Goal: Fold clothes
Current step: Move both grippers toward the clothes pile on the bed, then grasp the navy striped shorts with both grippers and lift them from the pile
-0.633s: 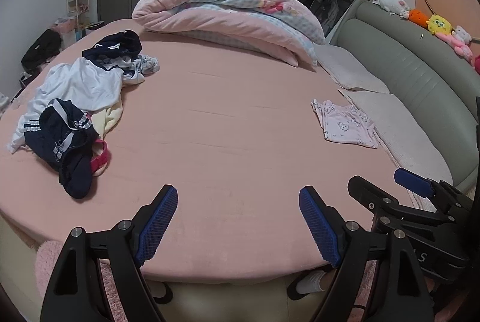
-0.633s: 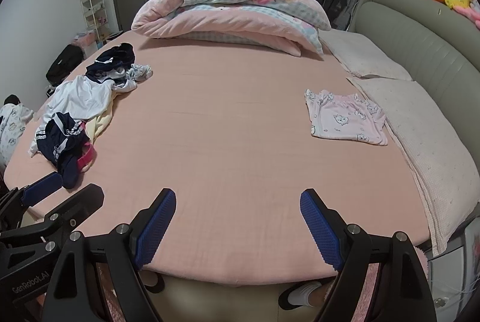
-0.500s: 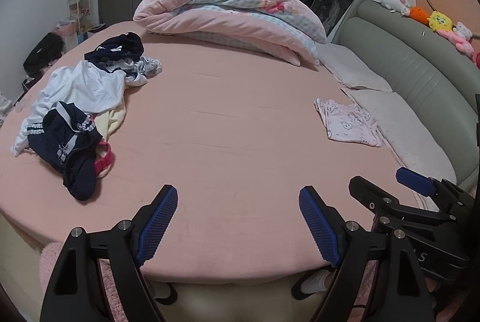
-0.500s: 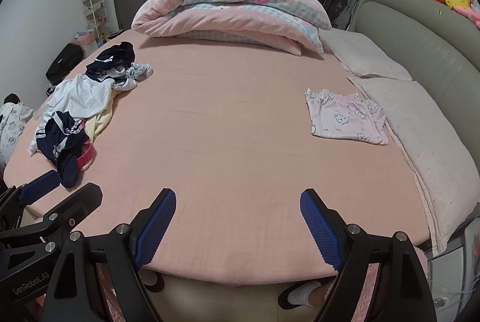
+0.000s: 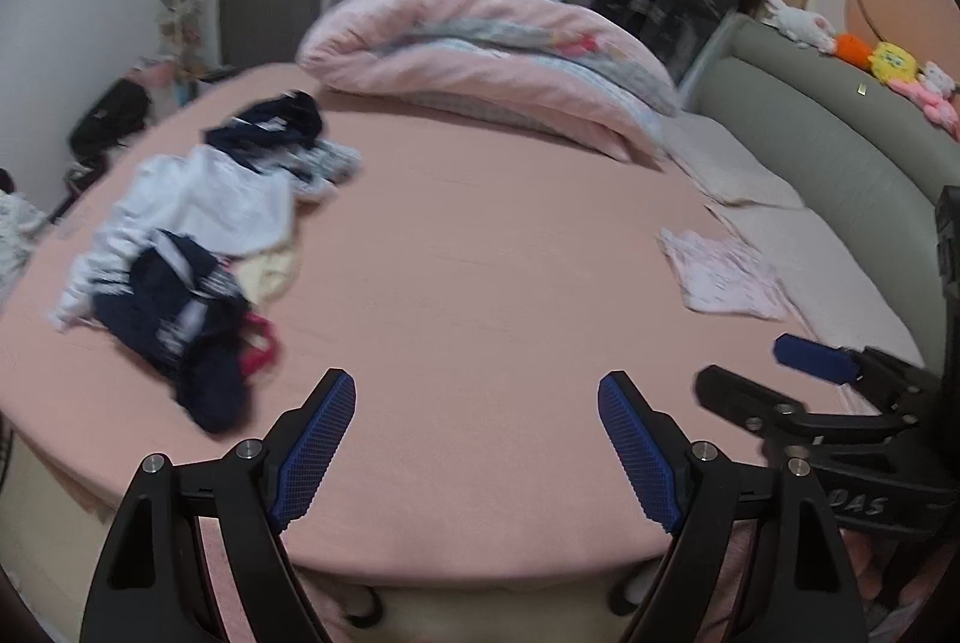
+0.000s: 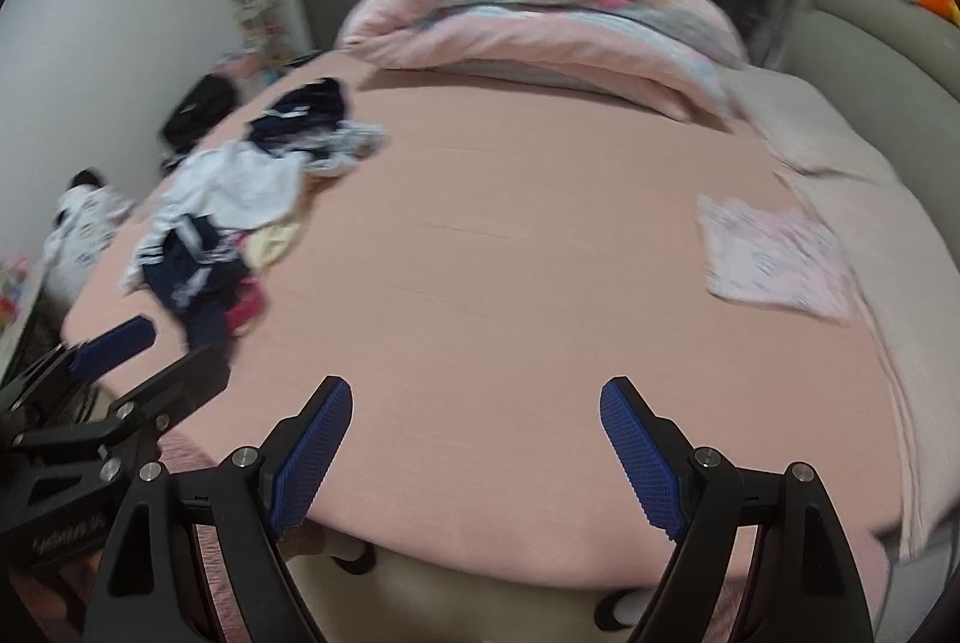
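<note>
A heap of unfolded clothes (image 5: 192,247), white, navy and yellow, lies on the left side of the pink bed (image 5: 480,283); it also shows in the right wrist view (image 6: 228,223). A folded pink patterned garment (image 5: 723,274) lies flat at the right, near the pillows, and shows in the right wrist view (image 6: 774,259). My left gripper (image 5: 477,442) is open and empty over the bed's near edge. My right gripper (image 6: 474,454) is open and empty, to the right of the left one. Neither touches any clothing.
A rolled pink duvet (image 5: 480,49) lies at the back of the bed. Pale pillows (image 5: 780,235) and a grey-green headboard (image 5: 840,145) with plush toys line the right side. A black bag (image 5: 108,115) and a shelf stand on the floor at the left.
Both grippers have swung to the left, so the clothes heap now sits nearer the middle of each view. Both stay open and empty.
</note>
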A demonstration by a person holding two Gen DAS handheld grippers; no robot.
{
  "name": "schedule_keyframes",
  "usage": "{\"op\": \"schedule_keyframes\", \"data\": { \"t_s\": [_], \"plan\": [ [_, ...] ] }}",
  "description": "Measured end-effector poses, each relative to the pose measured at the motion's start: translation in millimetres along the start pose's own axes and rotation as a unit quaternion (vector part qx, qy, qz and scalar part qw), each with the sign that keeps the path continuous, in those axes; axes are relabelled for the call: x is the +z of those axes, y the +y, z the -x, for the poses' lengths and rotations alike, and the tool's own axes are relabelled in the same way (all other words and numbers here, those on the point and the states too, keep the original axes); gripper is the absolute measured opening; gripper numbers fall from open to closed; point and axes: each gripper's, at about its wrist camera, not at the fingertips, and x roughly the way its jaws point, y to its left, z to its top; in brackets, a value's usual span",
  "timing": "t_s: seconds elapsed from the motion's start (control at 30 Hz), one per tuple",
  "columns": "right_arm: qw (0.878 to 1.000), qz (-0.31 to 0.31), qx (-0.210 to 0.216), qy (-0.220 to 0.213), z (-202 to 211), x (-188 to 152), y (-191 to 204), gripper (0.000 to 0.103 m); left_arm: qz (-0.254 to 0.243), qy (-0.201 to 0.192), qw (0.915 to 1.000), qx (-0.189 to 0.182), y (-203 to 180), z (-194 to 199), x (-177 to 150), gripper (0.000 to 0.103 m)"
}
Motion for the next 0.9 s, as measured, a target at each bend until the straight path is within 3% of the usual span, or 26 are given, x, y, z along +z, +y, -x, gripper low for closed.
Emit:
{"op": "schedule_keyframes", "data": {
  "t_s": [0.17, 0.33, 0.43, 0.6, 0.77, 0.9],
  "plan": [
    [0.997, 0.067, 0.028, -0.022, -15, 32, 46, 0.085, 0.036, -0.015, 0.999, 0.023, 65, 1, 12, 0.083],
    [0.991, 0.126, 0.042, -0.014, -52, 58, 105, 0.085, 0.095, -0.013, 0.9938, 0.055, 148, -3, 15, 0.083],
    [0.988, 0.151, 0.025, 0.002, -82, 66, 144, 0.085, 0.127, -0.008, 0.9887, 0.08, 196, -7, 14, 0.083],
    [0.984, 0.165, 0.061, 0.031, -129, 73, 200, 0.085, 0.163, 0.019, 0.9802, 0.111, 262, -28, 8, 0.083],
    [0.979, 0.18, 0.075, 0.05, -183, 77, 250, 0.085, 0.197, 0.057, 0.9741, 0.094, 307, -76, -6, 0.083],
    [0.977, 0.189, 0.082, 0.06, -228, 77, 273, 0.085, 0.23, 0.063, 0.9688, 0.067, 337, -120, -15, 0.083]
  ]
}}
